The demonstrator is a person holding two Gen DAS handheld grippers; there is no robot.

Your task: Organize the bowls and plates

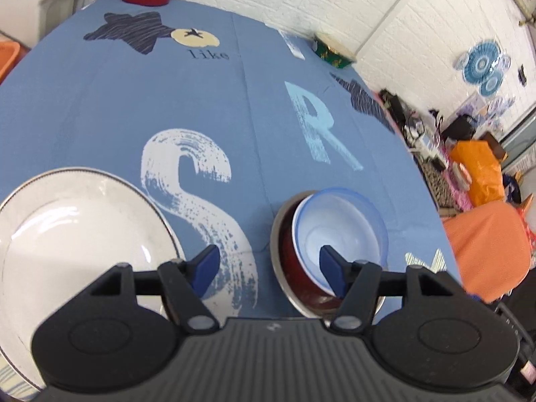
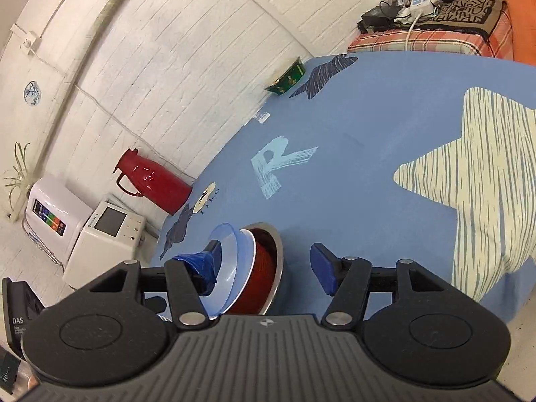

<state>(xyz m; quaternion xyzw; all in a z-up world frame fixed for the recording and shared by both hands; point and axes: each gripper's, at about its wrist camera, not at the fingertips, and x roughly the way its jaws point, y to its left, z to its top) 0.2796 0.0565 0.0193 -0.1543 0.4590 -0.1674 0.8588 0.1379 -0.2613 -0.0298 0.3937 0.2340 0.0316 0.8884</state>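
A white plate point(image 1: 77, 234) with a thin dark rim lies on the blue tablecloth point(image 1: 201, 107) at the near left. To its right stands a nested stack: a steel bowl point(image 1: 277, 234) outermost, a red bowl point(image 1: 290, 261) in it, then a pale blue plastic bowl point(image 1: 335, 231). My left gripper point(image 1: 269, 268) hovers open between plate and stack, its right finger in front of the stack's rim. In the right wrist view the same stack point(image 2: 261, 268) sits between the fingers of my open right gripper point(image 2: 264, 268), whose taped left finger is over the blue bowl point(image 2: 227, 244).
A green patterned bowl point(image 1: 335, 53) sits at the table's far edge by the white brick wall. A red thermos point(image 2: 154, 181) stands at the table's far corner, with white appliances point(image 2: 107, 234) beyond. Orange-covered furniture point(image 1: 482, 244) and clutter lie past the table's right edge.
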